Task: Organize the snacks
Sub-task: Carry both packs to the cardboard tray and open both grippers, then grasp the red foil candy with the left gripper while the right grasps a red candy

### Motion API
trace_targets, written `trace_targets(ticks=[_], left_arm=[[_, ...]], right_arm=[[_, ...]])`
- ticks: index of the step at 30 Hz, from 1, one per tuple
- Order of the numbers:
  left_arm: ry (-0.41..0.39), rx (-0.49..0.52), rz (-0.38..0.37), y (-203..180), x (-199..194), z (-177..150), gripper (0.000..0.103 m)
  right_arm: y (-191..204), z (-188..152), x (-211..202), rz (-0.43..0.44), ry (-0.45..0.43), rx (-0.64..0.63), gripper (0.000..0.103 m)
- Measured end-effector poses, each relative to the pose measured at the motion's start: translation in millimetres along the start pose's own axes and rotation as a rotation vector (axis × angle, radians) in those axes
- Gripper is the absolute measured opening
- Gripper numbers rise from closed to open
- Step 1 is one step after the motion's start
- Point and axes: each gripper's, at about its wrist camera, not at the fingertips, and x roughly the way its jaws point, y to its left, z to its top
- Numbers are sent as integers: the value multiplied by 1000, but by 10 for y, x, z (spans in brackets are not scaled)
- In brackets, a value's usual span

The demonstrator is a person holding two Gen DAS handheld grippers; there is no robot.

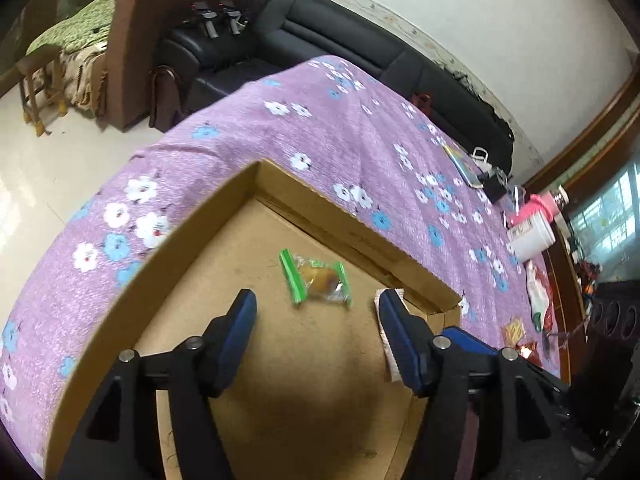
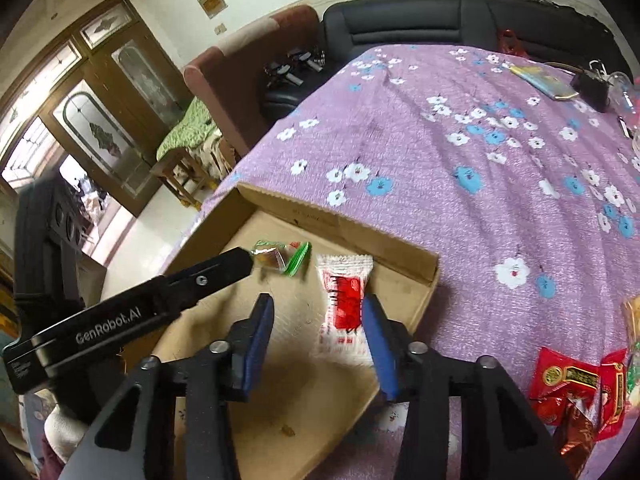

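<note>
green snack (image 1: pixel 318 278) in cardboard tray (image 1: pixel 168 240), claws apart

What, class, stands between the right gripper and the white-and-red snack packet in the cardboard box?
Nothing visible does. The white-and-red packet lies flat on the cardboard box floor just ahead of the open right gripper; the left gripper sits off to the side.

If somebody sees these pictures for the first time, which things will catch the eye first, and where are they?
First the shallow cardboard box on the purple flowered tablecloth, with two snacks inside: a green-edged clear packet near the middle and a white and red packet close to the right wall. Both the left hand-held gripper and the right hand-held gripper hang open above the box. A pile of red snack packets lies on the cloth outside it, to the right.
</note>
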Motion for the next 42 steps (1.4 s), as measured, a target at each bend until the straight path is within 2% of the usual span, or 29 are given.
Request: trace_targets(ticks=[3,6,9,12,16,21,22,24,26,29,32,34,36,40,42], left_arm=[[-23,-4,3,-13,-218,-59,63],[-63,35,-3,-128,-506,-173,65],[-112,88,-26,-307,-823,-363,76],[-118,131,-82,-488,-1069,-613,79],[-111,207,-124,-714,-1224,-983,79],[-59,252,-150,-958,-1207,-1322,80],[-53,257,-152,-979,-1202,-1358,80],[-44,270,-146,-1028,-1205,-1437,80],[-38,286,-137,-1049,-1200,-1492,80],[-26,306,-131,-1084,-1158,-1543,80],[-13,311,-140,-1119,-1094,-1581,80],[0,321,-140,-1170,-1038,-1616,80],[15,327,-142,-1227,-980,-1643,80],[44,349,-136,-1362,-887,-1703,80],[50,352,-128,-1410,-846,-1713,80]], right_arm=[[-83,-13,-235,6,-38,18,50],[-267,-101,-594,-20,-93,33,50],[-546,-219,-914,-76,-144,53,52],[-889,-358,-1108,-168,-160,90,52],[-1288,-553,-1089,-265,-116,139,52],[-1463,-562,-833,-299,-64,157,50],[-1481,-570,-782,-298,-59,165,46],[-1466,-630,-805,-278,-63,152,30],[-1427,-718,-833,-229,-31,142,24],[-1375,-884,-913,-190,16,117,23],[-1391,-1010,-1004,-102,62,111,23],[-1422,-1035,-1087,-118,27,121,23],[-1426,-1028,-1113,-143,-9,114,29],[-1422,-1043,-980,-122,-6,131,31],[-1399,-1068,-970,-134,-37,116,31]])
